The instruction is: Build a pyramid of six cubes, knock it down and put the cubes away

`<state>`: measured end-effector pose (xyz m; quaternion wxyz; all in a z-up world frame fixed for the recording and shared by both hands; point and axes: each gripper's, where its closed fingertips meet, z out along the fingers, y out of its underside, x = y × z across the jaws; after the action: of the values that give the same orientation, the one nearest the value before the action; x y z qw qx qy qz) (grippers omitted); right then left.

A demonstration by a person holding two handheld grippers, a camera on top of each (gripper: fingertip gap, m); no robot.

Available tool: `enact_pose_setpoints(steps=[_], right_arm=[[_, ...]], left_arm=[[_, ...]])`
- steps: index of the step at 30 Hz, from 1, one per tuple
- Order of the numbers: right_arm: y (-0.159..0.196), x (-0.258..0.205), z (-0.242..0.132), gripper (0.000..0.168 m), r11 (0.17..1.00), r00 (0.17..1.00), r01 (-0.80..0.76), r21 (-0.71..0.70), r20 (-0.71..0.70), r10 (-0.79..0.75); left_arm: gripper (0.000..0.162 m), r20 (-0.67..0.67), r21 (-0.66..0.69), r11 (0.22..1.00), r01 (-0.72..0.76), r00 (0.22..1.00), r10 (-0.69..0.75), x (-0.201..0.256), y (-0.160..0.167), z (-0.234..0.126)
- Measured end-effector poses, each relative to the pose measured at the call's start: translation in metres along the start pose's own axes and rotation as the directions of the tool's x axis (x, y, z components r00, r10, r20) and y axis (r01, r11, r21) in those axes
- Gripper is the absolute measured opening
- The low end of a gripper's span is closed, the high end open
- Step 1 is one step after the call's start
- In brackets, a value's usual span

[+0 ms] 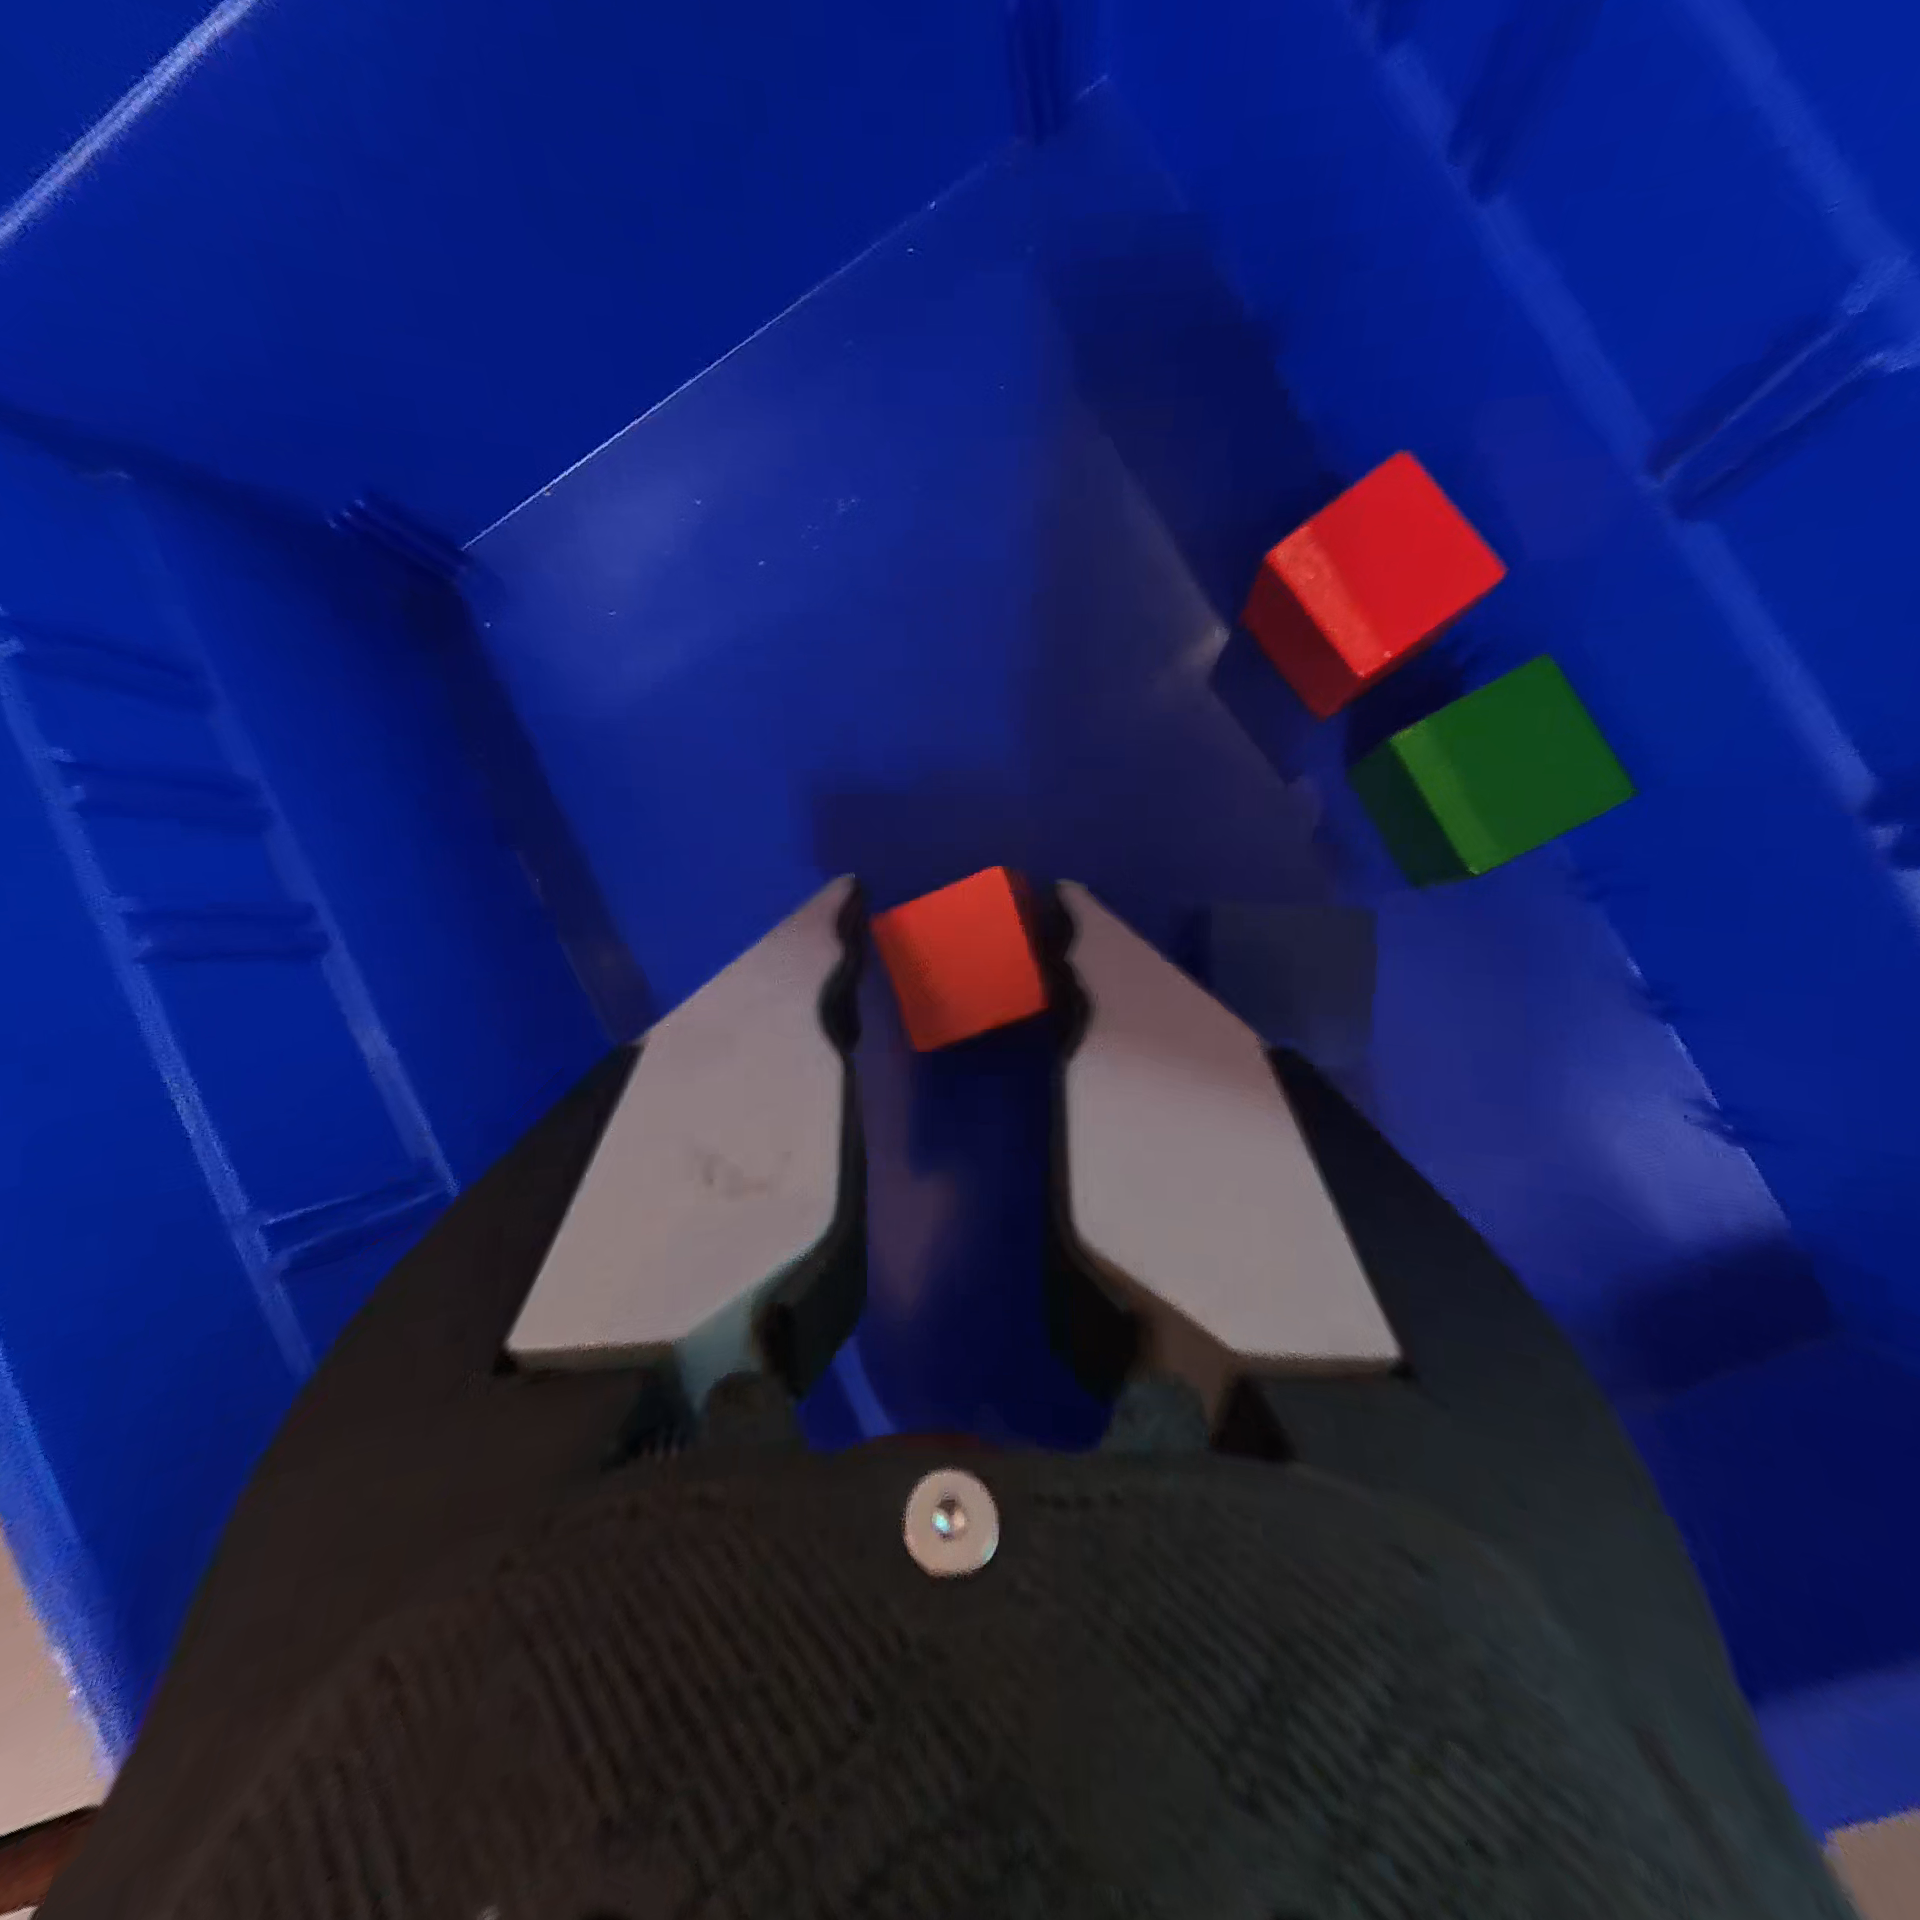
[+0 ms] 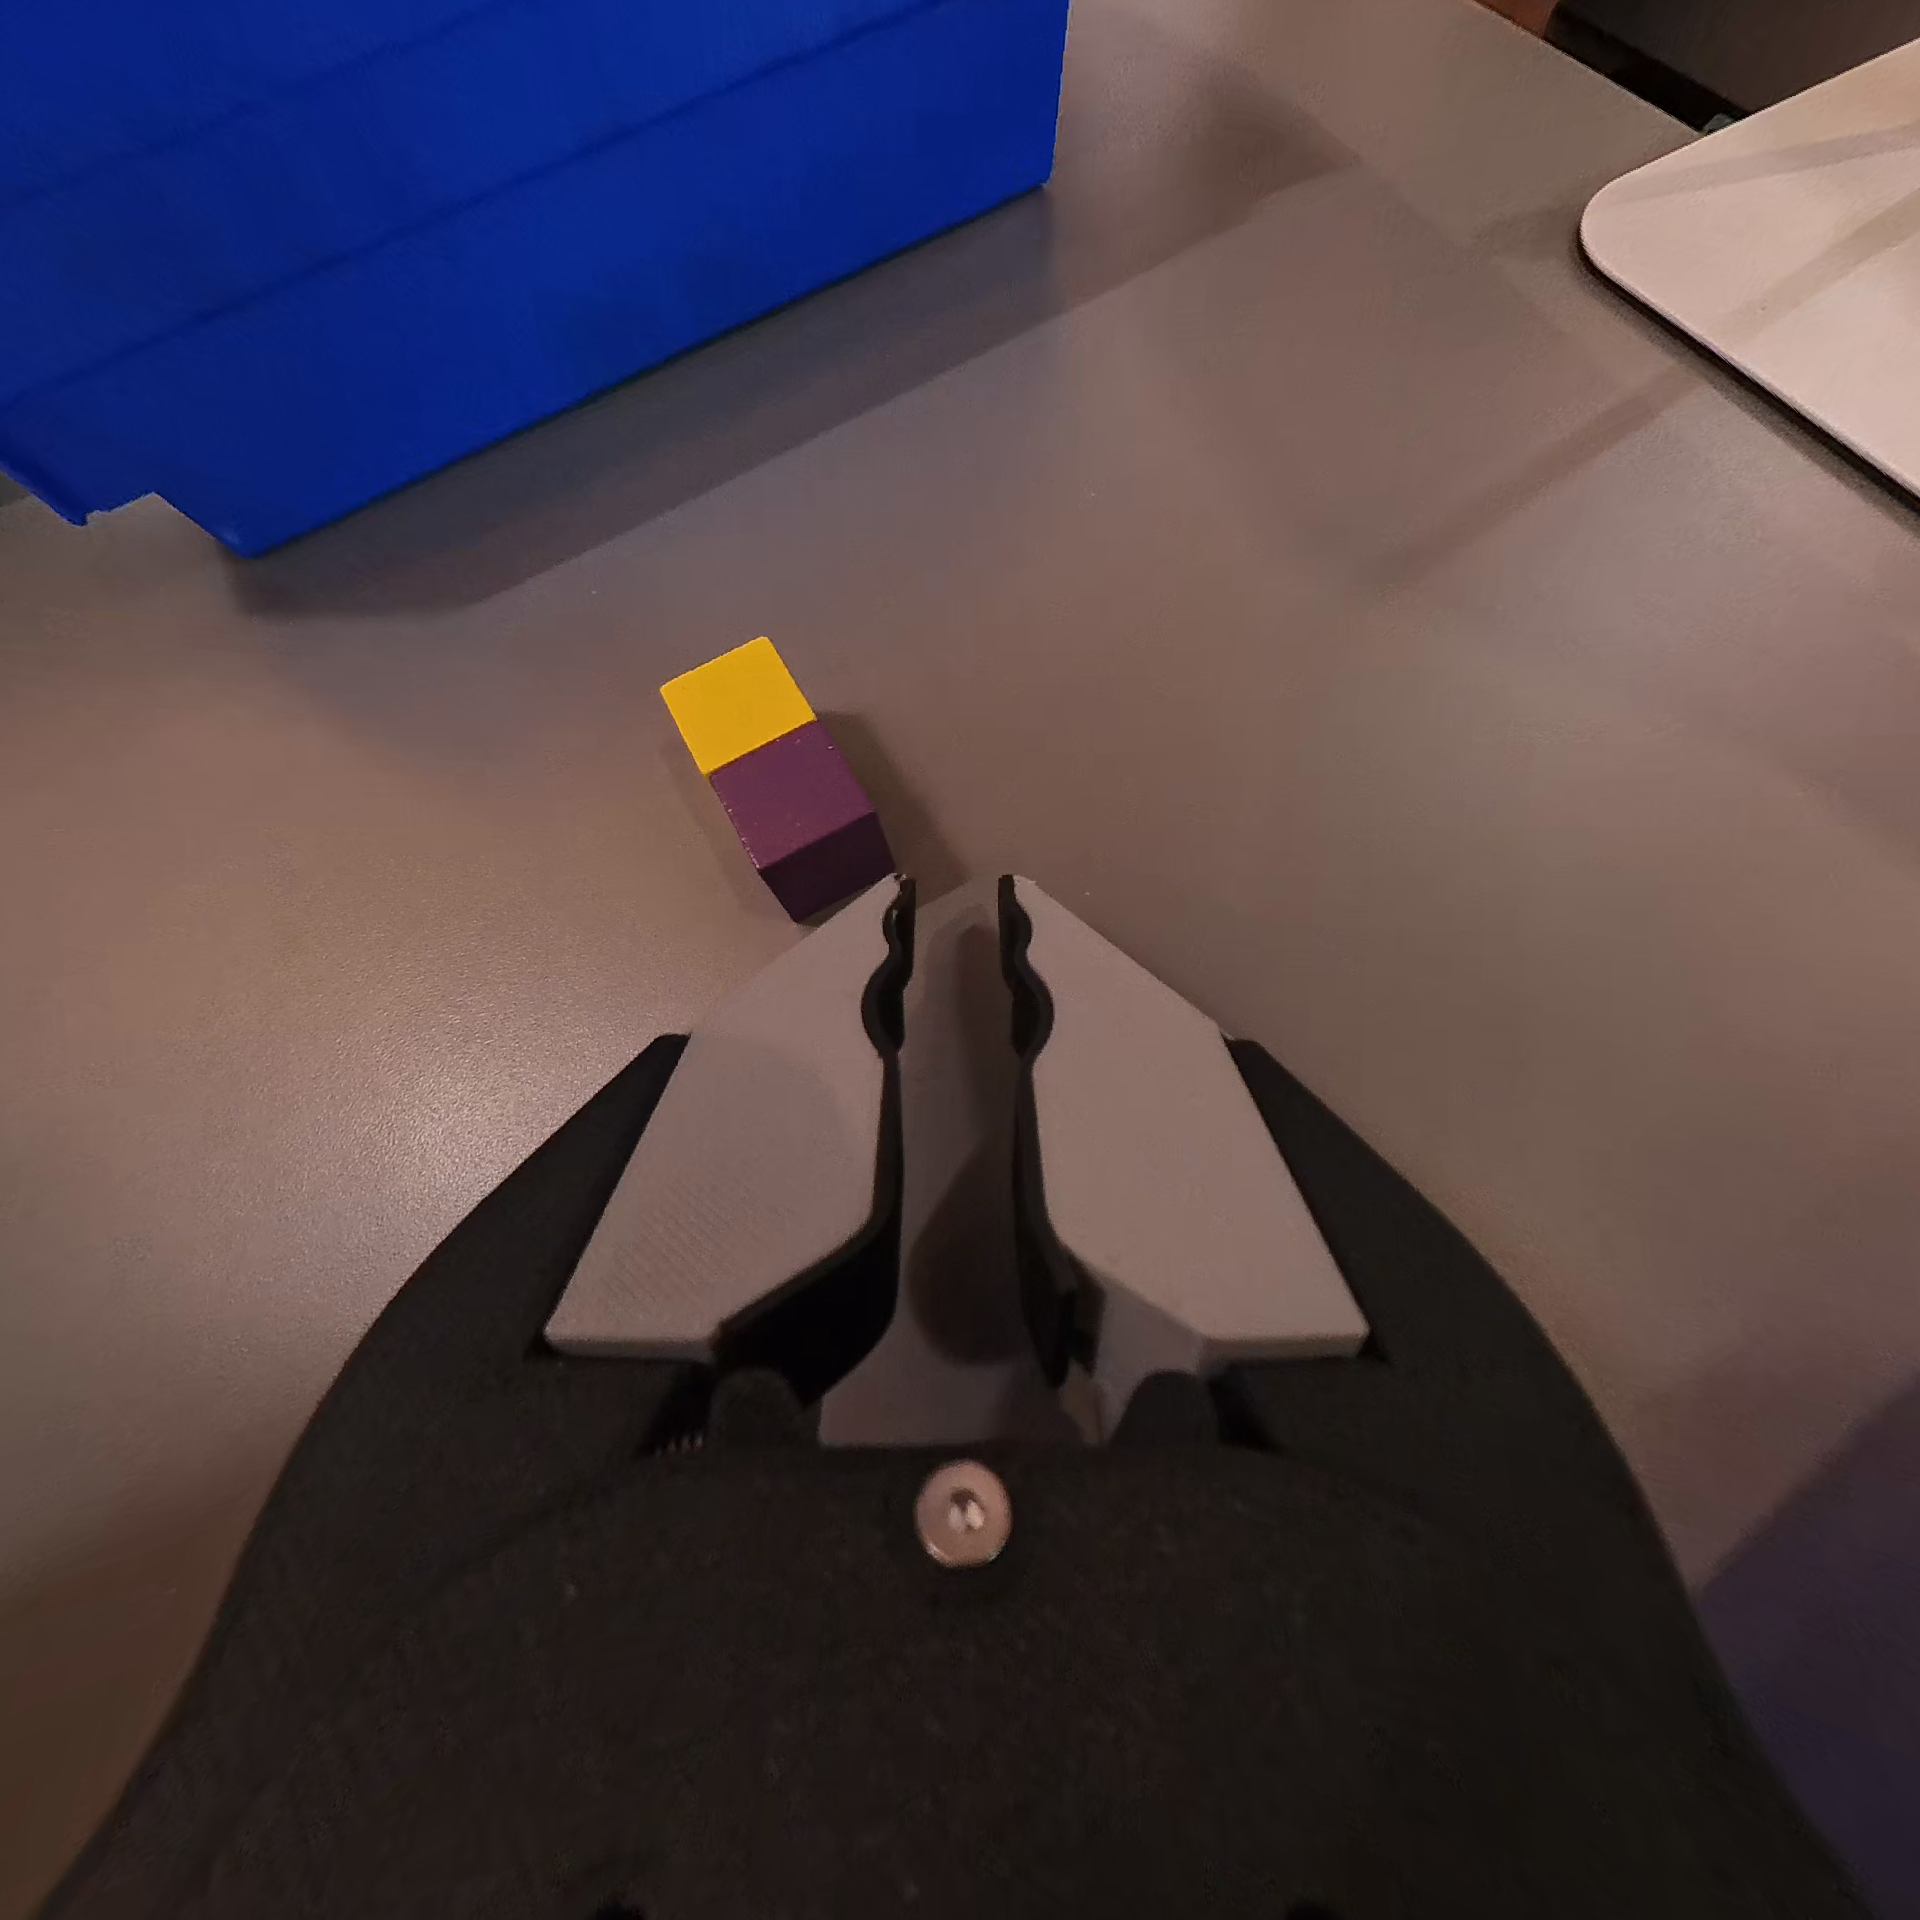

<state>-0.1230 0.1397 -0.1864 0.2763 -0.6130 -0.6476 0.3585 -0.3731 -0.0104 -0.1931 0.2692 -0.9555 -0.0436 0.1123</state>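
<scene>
My left gripper [image 1: 956,894] is inside the blue bin [image 1: 727,623], shut on an orange-red cube [image 1: 961,956] held slightly tilted between the fingertips above the bin floor. A red cube [image 1: 1371,577] and a green cube [image 1: 1491,769] lie side by side in the bin to the right. My right gripper [image 2: 956,894] hovers over the grey table [image 2: 1299,675], its jaws a little apart and empty. A purple cube [image 2: 805,816] lies just left of its fingertips, touching a yellow cube [image 2: 736,701] behind it.
The blue bin's outer wall [image 2: 520,260] stands at the back left of the right wrist view. A pale flat slab with a rounded corner [image 2: 1766,239] lies at the back right of the table. My right fingertips sit around 30 cm from my left ones.
</scene>
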Motion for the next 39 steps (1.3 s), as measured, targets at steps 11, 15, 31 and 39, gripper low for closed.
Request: enact_pose_setpoints(steps=[11,15,31,39], right_arm=[[-0.002,0.002,-0.001,0.012,1.000,1.000,0.006,0.013,-0.017,-0.006],[-0.002,0.002,-0.002,0.012,1.000,0.999,0.019,0.017,-0.029,-0.019],[-0.025,0.001,-0.027,0.020,0.978,0.993,0.110,0.178,-0.051,-0.102],[-0.085,-0.011,-0.105,0.029,0.800,0.930,-0.274,0.534,0.360,0.078]], left_arm=[[0.027,0.186,0.324,0.946,0.012,0.980,-0.076,-0.035,-0.049,-0.042],[0.027,0.248,0.481,0.876,-0.019,0.962,-0.115,-0.039,-0.071,-0.071],[0.026,-0.155,0.751,0.650,-0.117,0.925,0.346,0.181,-0.175,-0.165],[0.026,0.064,0.855,0.421,-0.303,0.867,0.494,0.247,-0.219,-0.122]])
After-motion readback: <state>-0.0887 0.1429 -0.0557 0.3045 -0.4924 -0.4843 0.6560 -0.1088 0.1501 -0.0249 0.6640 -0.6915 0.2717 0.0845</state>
